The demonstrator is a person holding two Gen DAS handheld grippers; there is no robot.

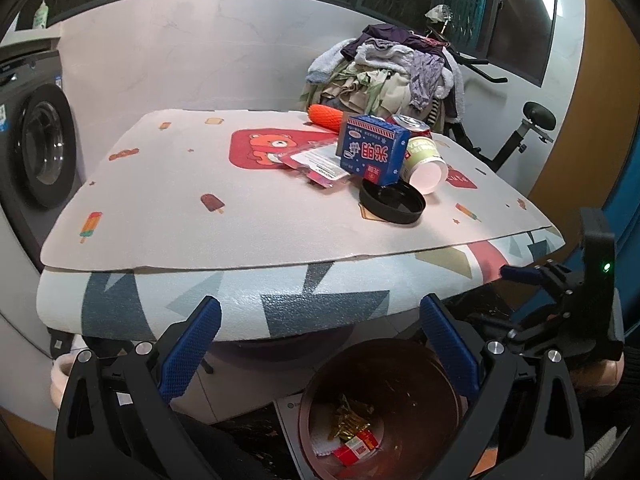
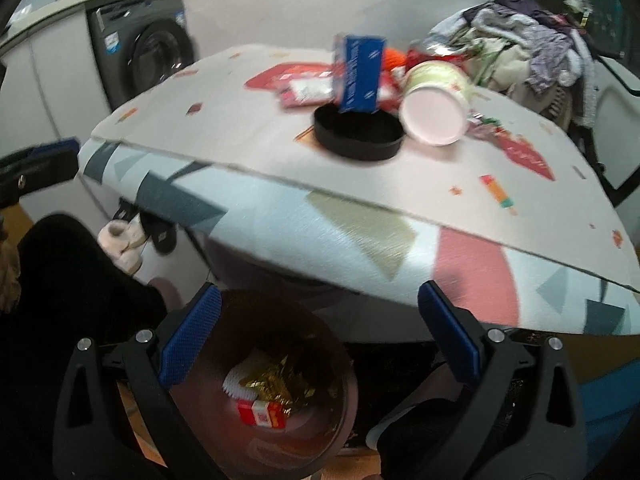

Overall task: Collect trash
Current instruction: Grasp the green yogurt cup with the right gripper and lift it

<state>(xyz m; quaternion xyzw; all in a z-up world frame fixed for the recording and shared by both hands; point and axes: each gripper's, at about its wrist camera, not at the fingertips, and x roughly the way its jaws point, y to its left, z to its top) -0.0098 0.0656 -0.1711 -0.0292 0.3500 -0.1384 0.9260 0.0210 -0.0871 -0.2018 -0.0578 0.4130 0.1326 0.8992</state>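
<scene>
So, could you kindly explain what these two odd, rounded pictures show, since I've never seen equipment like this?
A person holds a two-finger tool in each hand, with a fisheye camera on each looking along its blue fingers. One picture is from the left hand-held gripper, the other from the right hand-held gripper. Both are open and empty, above a brown bin that holds some trash. On the table lie a blue box, a tipped paper cup, a black lid, a can and wrappers.

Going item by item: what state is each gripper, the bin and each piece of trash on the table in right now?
Left gripper: open, empty.
Right gripper: open, empty.
Bin: on the floor, some trash inside.
Paper cup: tipped on its side.
Blue box: standing, tilted.
Black lid: upturned.
Can: upright.
</scene>
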